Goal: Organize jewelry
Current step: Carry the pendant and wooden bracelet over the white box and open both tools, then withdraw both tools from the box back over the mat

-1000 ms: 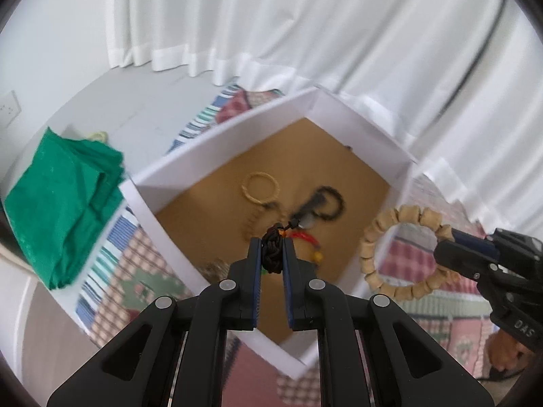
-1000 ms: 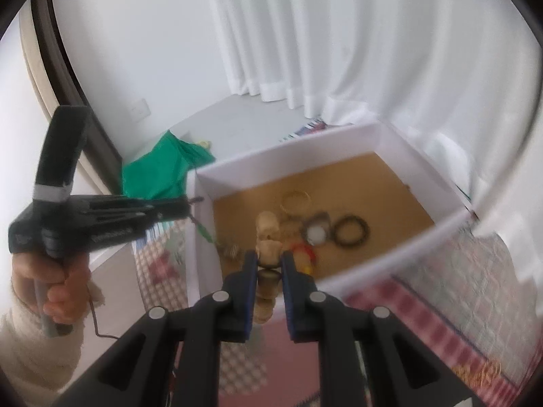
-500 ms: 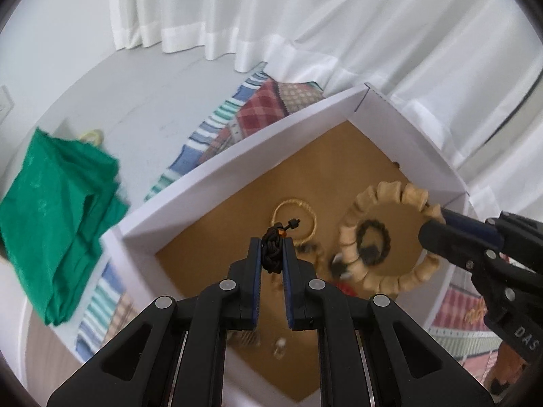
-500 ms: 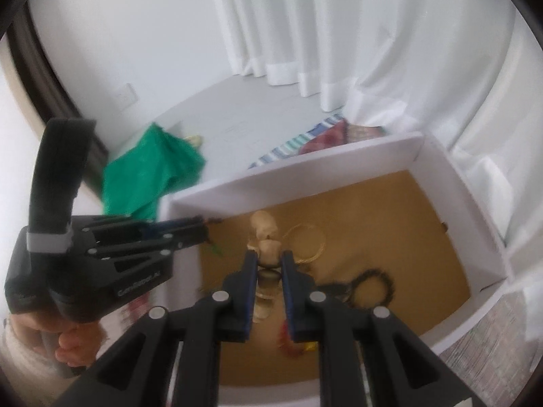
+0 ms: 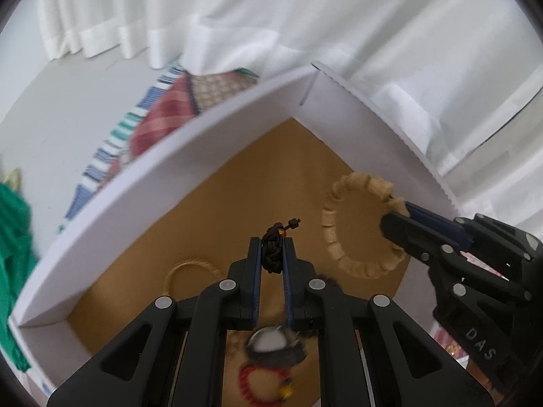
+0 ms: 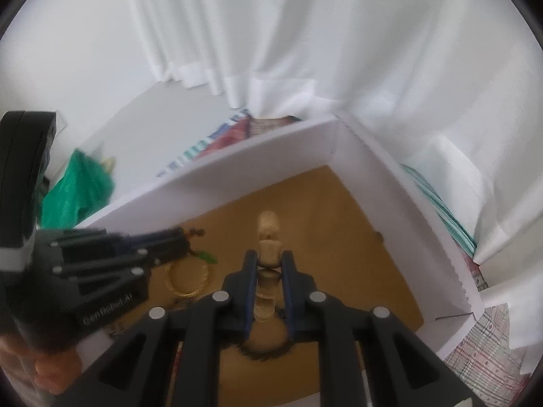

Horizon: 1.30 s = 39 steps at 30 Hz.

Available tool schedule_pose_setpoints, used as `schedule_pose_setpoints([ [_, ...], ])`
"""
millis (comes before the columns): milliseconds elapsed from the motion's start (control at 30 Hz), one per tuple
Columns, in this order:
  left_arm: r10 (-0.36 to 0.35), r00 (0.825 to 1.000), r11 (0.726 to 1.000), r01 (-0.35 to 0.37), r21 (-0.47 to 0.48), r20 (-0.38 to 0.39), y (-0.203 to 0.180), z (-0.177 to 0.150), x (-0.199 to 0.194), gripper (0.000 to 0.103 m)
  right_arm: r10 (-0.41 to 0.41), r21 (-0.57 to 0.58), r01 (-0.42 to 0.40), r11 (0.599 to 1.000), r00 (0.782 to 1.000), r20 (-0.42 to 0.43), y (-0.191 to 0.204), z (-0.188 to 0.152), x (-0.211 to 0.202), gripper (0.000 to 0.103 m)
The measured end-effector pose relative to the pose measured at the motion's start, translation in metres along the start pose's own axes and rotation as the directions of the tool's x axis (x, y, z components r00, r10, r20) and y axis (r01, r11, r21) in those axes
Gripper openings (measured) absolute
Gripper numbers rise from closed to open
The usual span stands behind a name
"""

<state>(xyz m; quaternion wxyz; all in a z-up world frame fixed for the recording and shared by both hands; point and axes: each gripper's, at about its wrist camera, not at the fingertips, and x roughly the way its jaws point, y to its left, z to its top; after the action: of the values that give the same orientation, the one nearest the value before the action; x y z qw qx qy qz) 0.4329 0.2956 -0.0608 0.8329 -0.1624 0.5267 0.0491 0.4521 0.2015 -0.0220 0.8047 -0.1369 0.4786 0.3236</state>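
Pinching a dark knotted cord [image 5: 273,250] between its fingers [image 5: 255,254], the left gripper [image 5: 272,254] holds it above the brown floor of a white box [image 5: 142,183]. Just right of those fingers, the right gripper [image 5: 393,220] clamps a wooden bead bracelet [image 5: 342,227] by its rim, the ring hanging open over the box. From the right wrist view, the bracelet [image 6: 269,234] stands edge-on between the closed fingers [image 6: 250,268]. Below the left fingers lie a gold bangle [image 5: 185,269], a watch [image 5: 268,342] and a red bead bracelet [image 5: 251,383], all blurred. Beyond the box wall show a patterned cloth [image 5: 163,125], a green cloth [image 5: 12,237] farther left and white curtains [image 5: 305,17] behind.
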Motion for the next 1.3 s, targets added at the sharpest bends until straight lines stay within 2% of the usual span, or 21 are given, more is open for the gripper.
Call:
schedule_pose_setpoints([
  [200, 0.012, 1.000, 1.000, -0.011, 0.025, -0.004, -0.019, 0.000, 0.037, 0.011, -0.016, 0.054, 0.017, 0.998, 1.000, -0.001, -0.029, -0.001, 0.023, 0.016],
  [233, 0.032, 0.999, 0.999, -0.032, 0.033, -0.003, -0.021, -0.001, 0.040, 0.016, -0.025, 0.063, 0.026, 0.998, 1.000, -0.003, -0.033, -0.002, 0.025, 0.016],
  [267, 0.053, 0.999, 0.998, -0.052, 0.045, -0.005, -0.023, -0.002, 0.043, 0.034, -0.038, 0.074, 0.038, 0.997, 0.999, -0.005, -0.037, -0.002, 0.030, 0.020],
  [300, 0.068, 0.998, 0.996, -0.067, 0.056, -0.008, -0.025, -0.003, 0.044, 0.047, -0.056, 0.084, 0.056, 0.995, 0.998, -0.006, -0.041, -0.004, 0.031, 0.035],
  [333, 0.075, 0.997, 0.995, -0.075, 0.060, -0.005, -0.025, -0.004, 0.043, 0.068, -0.082, 0.095, 0.082, 0.992, 0.997, -0.004, -0.047, -0.006, 0.031, 0.042],
  [367, 0.090, 0.996, 0.994, -0.091, 0.058, 0.026, -0.024, -0.006, 0.036, 0.074, -0.103, 0.103, 0.102, 0.989, 0.995, 0.002, -0.051, -0.009, 0.029, 0.048],
  [533, 0.076, 0.994, 0.996, -0.078, 0.032, 0.074, -0.015, -0.009, -0.002, 0.075, -0.186, 0.101, 0.178, 0.979, 0.979, 0.081, -0.060, -0.022, -0.007, 0.048],
  [667, 0.052, 0.992, 0.998, -0.057, 0.041, 0.111, -0.016, -0.038, -0.060, 0.082, -0.156, 0.127, 0.136, 0.982, 0.974, 0.163, -0.069, -0.042, -0.065, 0.048],
  [733, 0.029, 0.991, 0.997, -0.037, 0.062, 0.127, -0.019, -0.057, -0.082, 0.084, -0.122, 0.134, 0.097, 0.986, 0.974, 0.190, -0.076, -0.064, -0.102, 0.048],
  [833, -0.010, 0.988, 0.992, -0.009, 0.127, 0.153, -0.033, -0.110, -0.119, 0.086, -0.115, 0.131, 0.091, 0.987, 0.975, 0.189, -0.087, -0.106, -0.153, 0.048],
  [1000, -0.078, 0.988, 0.974, 0.047, 0.221, 0.134, -0.065, -0.190, -0.139, 0.088, -0.215, 0.184, 0.185, 0.965, 0.963, 0.160, -0.115, -0.201, -0.236, 0.048],
  [1067, -0.109, 0.988, 0.964, 0.078, 0.255, 0.111, -0.085, -0.232, -0.138, 0.089, -0.270, 0.240, 0.231, 0.943, 0.951, 0.149, -0.129, -0.247, -0.269, 0.048],
  [1167, -0.134, 0.988, 0.954, 0.107, 0.280, 0.079, -0.110, -0.283, -0.127, 0.090, -0.387, 0.324, 0.327, 0.888, 0.911, 0.140, -0.138, -0.316, -0.299, 0.048],
  [1233, -0.135, 0.990, 0.944, 0.114, 0.311, 0.045, -0.132, -0.314, -0.113, 0.090, -0.450, 0.370, 0.380, 0.848, 0.885, 0.121, -0.139, -0.361, -0.304, 0.048],
  [1267, -0.136, 0.990, 0.936, 0.122, 0.329, 0.019, -0.145, -0.332, -0.104, 0.090, -0.461, 0.391, 0.389, 0.834, 0.881, 0.107, -0.137, -0.382, -0.301, 0.048],
  [1300, -0.139, 0.990, 0.924, 0.134, 0.357, -0.012, -0.159, -0.348, -0.096, 0.090, -0.453, 0.419, 0.380, 0.825, 0.887, 0.088, -0.132, -0.407, -0.295, 0.048],
])
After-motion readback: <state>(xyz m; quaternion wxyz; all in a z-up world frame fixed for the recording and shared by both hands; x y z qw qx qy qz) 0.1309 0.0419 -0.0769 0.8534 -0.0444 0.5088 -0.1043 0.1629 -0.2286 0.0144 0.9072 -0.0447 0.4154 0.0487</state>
